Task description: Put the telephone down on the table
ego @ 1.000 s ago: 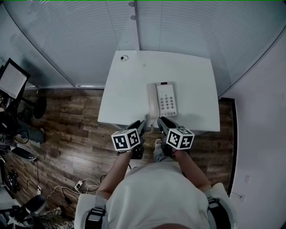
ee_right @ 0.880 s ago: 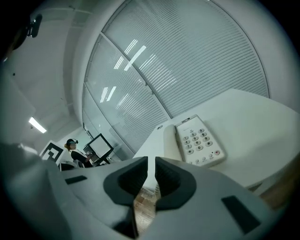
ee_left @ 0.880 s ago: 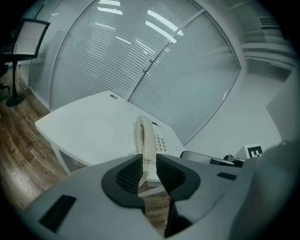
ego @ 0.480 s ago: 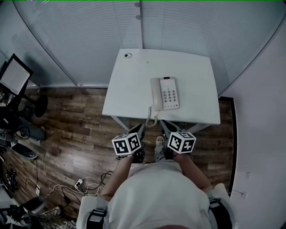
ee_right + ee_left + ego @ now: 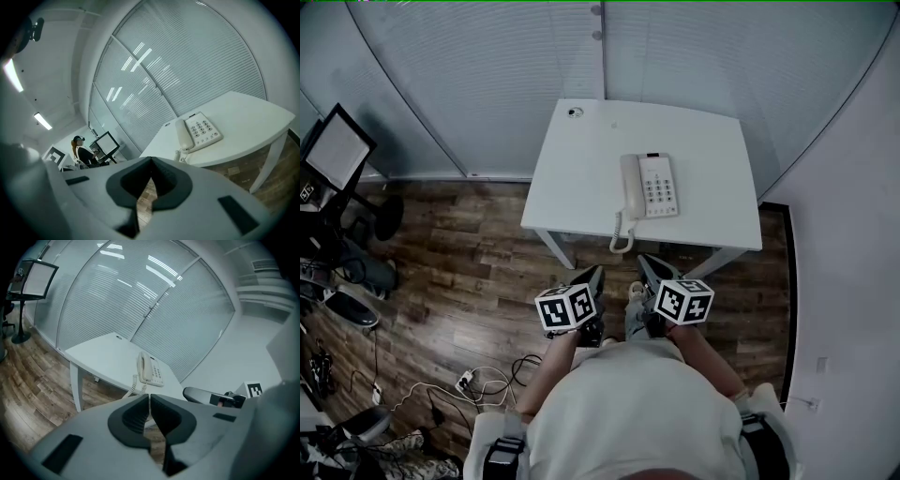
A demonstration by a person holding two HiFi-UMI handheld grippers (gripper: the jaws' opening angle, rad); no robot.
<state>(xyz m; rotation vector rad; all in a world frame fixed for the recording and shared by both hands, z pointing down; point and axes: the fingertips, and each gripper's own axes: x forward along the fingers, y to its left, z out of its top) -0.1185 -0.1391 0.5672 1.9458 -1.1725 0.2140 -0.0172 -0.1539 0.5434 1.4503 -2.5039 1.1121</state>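
Note:
A white telephone [image 5: 649,186] lies flat on the white table [image 5: 581,159], handset in its cradle on the left side, and its coiled cord hangs over the near edge. It also shows in the left gripper view as the telephone [image 5: 149,370] and in the right gripper view as the telephone [image 5: 199,132]. My left gripper [image 5: 597,273] and right gripper [image 5: 640,262] hover side by side above the floor, short of the table's near edge and apart from the phone. Both are shut with nothing between the pads, as the left gripper [image 5: 149,398] and the right gripper [image 5: 151,161] show close up.
A small round fitting [image 5: 575,112] sits at the table's far left corner. Glass walls with blinds [image 5: 487,75] stand behind the table. A monitor on a stand [image 5: 337,150] and floor cables [image 5: 478,384] are at the left. A person [image 5: 82,151] sits by the monitor.
Both grippers have drawn back from the table's near edge toward my body and their jaws have closed. The telephone stays in place on the table.

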